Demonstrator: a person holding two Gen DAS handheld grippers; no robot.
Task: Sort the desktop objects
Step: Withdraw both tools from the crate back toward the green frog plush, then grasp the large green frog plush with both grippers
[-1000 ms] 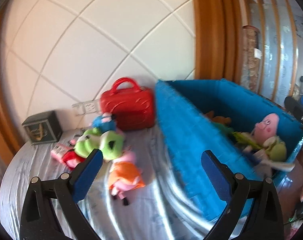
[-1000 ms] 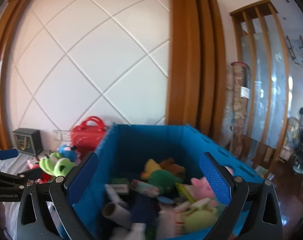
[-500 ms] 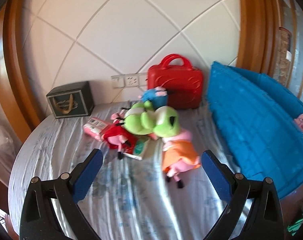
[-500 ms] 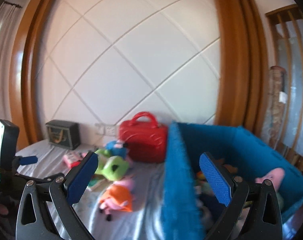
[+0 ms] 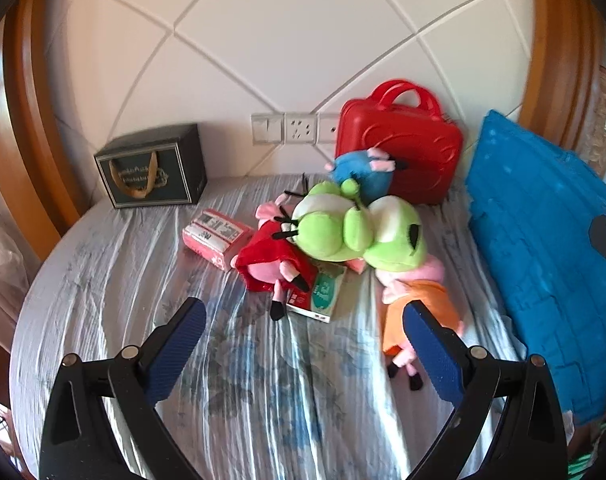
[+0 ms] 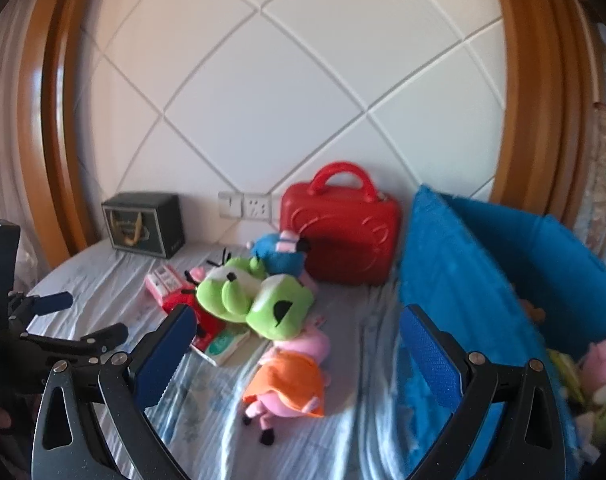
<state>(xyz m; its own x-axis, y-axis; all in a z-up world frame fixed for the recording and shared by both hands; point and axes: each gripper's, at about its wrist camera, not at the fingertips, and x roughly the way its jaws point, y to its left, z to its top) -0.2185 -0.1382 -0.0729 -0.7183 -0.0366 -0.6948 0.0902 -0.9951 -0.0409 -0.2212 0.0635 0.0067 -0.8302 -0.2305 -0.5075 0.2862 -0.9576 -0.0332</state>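
Observation:
A pile of plush toys lies on the grey cloth: a green frog (image 5: 357,230) (image 6: 255,300), a pig in red (image 5: 273,264), a pig in orange (image 5: 419,312) (image 6: 291,376) and a blue-clad pig (image 5: 363,170) (image 6: 281,252). A pink packet (image 5: 215,238) and a green-and-red box (image 5: 321,294) lie beside them. The blue fabric bin (image 5: 543,248) (image 6: 483,292) stands to the right, holding several toys. My left gripper (image 5: 303,344) is open and empty, in front of the pile. My right gripper (image 6: 299,356) is open and empty, above the orange pig.
A red case (image 5: 399,152) (image 6: 343,232) and a dark gift box (image 5: 153,170) (image 6: 143,224) stand against the white wall. The left gripper (image 6: 43,332) shows at the left of the right wrist view. The round table's edge curves off at left.
Both grippers have swung left, away from the blue bin and toward the toy pile. Both stay open and empty.

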